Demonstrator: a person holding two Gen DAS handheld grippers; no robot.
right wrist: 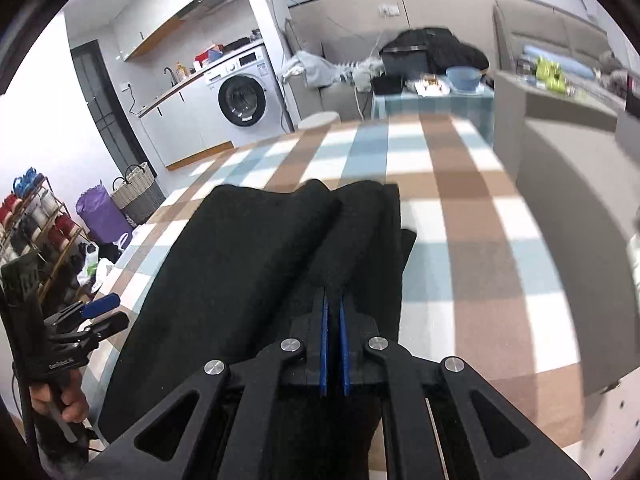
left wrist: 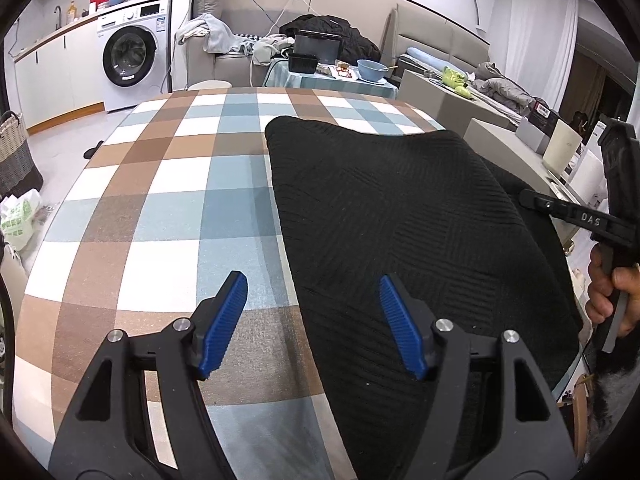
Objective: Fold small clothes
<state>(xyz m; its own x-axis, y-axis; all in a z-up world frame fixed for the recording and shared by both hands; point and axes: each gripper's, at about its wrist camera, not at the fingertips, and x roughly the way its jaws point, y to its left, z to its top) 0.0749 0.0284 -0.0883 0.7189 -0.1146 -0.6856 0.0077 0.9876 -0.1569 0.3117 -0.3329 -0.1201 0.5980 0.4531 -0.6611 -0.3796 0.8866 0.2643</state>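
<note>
A black knit garment (left wrist: 400, 216) lies on the checked tablecloth (left wrist: 168, 184), partly folded, and hangs over the near right edge. My left gripper (left wrist: 314, 320) is open and empty above the garment's left edge, one finger over cloth, one over the table. My right gripper (right wrist: 335, 312) is shut on a raised fold of the black garment (right wrist: 248, 264) and lifts it off the table (right wrist: 480, 240). The right gripper also shows at the right in the left wrist view (left wrist: 524, 196), the left gripper at the lower left in the right wrist view (right wrist: 104, 314).
A washing machine (left wrist: 132, 56) stands at the back left. A sofa with clothes (left wrist: 224, 40) and a small table with a blue bowl (left wrist: 370, 69) stand behind. A grey counter (left wrist: 500, 136) runs along the right. Baskets and bags (right wrist: 132, 196) sit on the floor.
</note>
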